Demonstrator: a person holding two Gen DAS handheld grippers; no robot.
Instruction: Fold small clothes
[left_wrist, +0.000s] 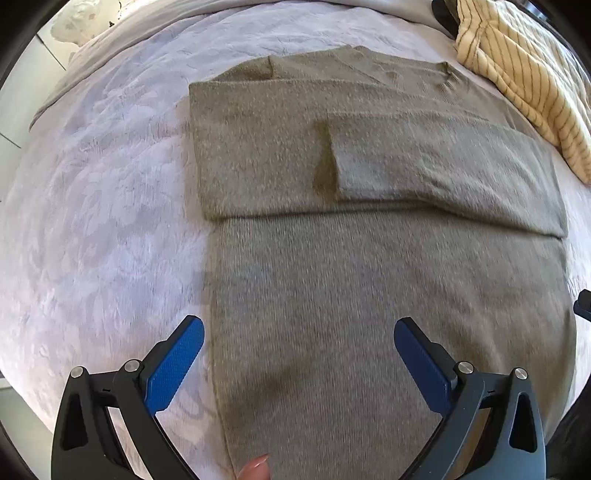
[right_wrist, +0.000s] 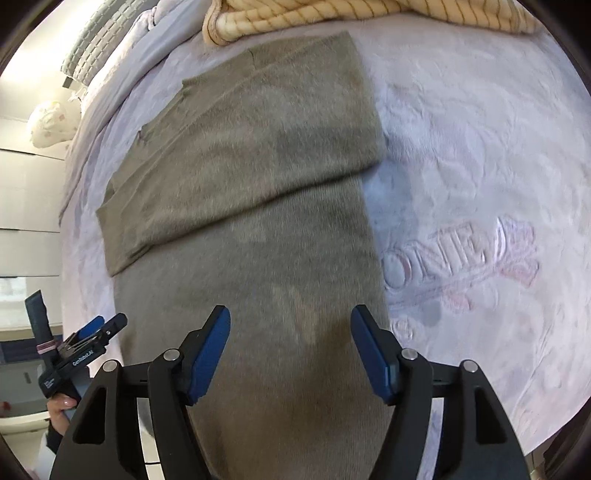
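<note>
An olive-grey knit sweater lies flat on a pale lilac bedspread, its sleeves folded across the chest. My left gripper hangs open above the sweater's lower left edge, nothing between its blue pads. In the right wrist view the same sweater runs away from me as a long strip. My right gripper is open over its near right part, jaws apart and empty. The left gripper shows at the left edge of that view, held by a hand.
A cream blanket with dark stripes is bunched at the far right of the bed, and it appears again as a cream blanket beyond the sweater's top. Embossed lettering marks the bedspread right of the sweater. A quilted pillow lies far left.
</note>
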